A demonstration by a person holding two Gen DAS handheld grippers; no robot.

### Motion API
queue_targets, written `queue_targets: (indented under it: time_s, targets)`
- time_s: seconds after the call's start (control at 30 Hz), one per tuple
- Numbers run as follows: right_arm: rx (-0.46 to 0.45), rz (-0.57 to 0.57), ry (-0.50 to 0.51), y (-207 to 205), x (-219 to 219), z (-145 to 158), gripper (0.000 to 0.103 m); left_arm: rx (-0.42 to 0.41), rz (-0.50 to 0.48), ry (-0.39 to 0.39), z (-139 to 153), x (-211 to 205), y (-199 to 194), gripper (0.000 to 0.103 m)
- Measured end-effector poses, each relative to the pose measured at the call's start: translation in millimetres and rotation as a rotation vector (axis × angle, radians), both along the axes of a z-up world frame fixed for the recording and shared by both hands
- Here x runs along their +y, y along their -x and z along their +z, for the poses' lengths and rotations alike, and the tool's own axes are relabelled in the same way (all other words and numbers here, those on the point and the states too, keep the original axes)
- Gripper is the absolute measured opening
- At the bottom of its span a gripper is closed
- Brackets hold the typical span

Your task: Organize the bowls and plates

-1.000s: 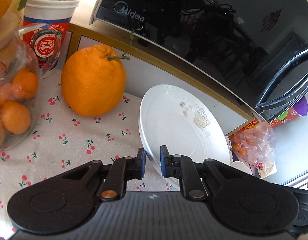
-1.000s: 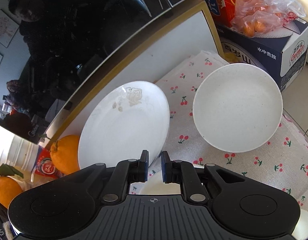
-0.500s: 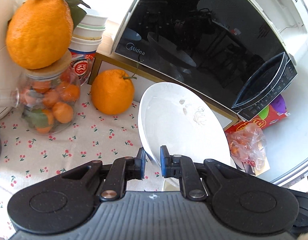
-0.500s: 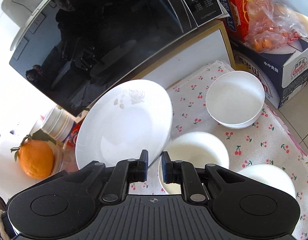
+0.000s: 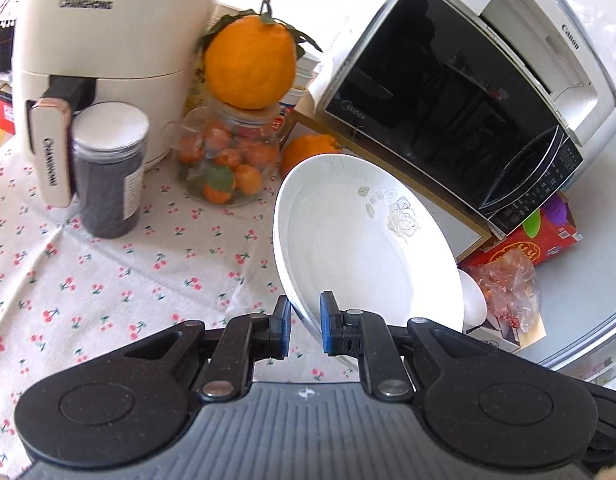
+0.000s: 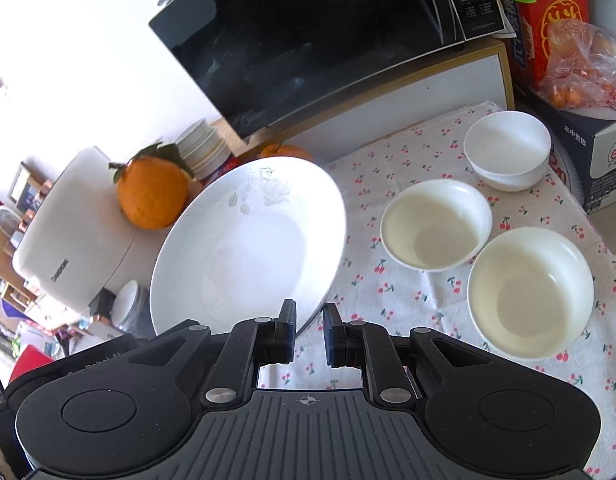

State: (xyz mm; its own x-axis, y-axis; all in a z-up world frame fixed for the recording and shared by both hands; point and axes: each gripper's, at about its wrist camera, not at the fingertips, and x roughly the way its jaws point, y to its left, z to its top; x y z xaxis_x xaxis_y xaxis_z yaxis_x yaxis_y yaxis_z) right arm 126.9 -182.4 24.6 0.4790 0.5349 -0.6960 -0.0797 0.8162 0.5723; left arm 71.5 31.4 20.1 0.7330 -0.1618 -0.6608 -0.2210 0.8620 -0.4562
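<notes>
— Claw on the left, what did it have?

— Its blue-padded fingers were clamped on the near rim of the plate, a glossy white round dish with a shallow well and a pale embossed rose near its far edge. The plate was tilted up on edge, clear of the tabletop.

— And the right claw?

— Its black fingers stood close together at the plate's lower rim; I could not tell whether they pinched it or only flanked it.

— What lay beside it?

— Three smooth white bowls on the cherry-print cloth: a small deep bowl farthest back, a wider middle bowl just nearer, and a near bowl almost touching the middle one. All sat upright, hollow side up.

— And behind?

— A microwave with a mirror-black door, a cream plastic air fryer, a dark cylindrical canister with a white lid, and a round glass jar of small oranges with a large knobbly orange resting on top.
</notes>
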Motion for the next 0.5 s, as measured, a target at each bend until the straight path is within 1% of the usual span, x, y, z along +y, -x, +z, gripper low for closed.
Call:
queue_targets:
  time_s: [0.13,0.27,0.5]
  targets:
    - [-0.015,0.063,0.017,30.8,14.2,1.0,0.014,0.016,0.036,0.0,-9.4,11.8,35.0,0.013]
    - [-0.025,0.116,0.044,56.9,29.5,-0.7,0.014,0.034,0.065,0.0,-17.2,21.5,62.0,0.013]
    - [-0.003,0.191,0.078,96.9,45.8,-12.8,0.014,0.071,0.095,-0.009,-33.5,31.8,99.4,0.013]
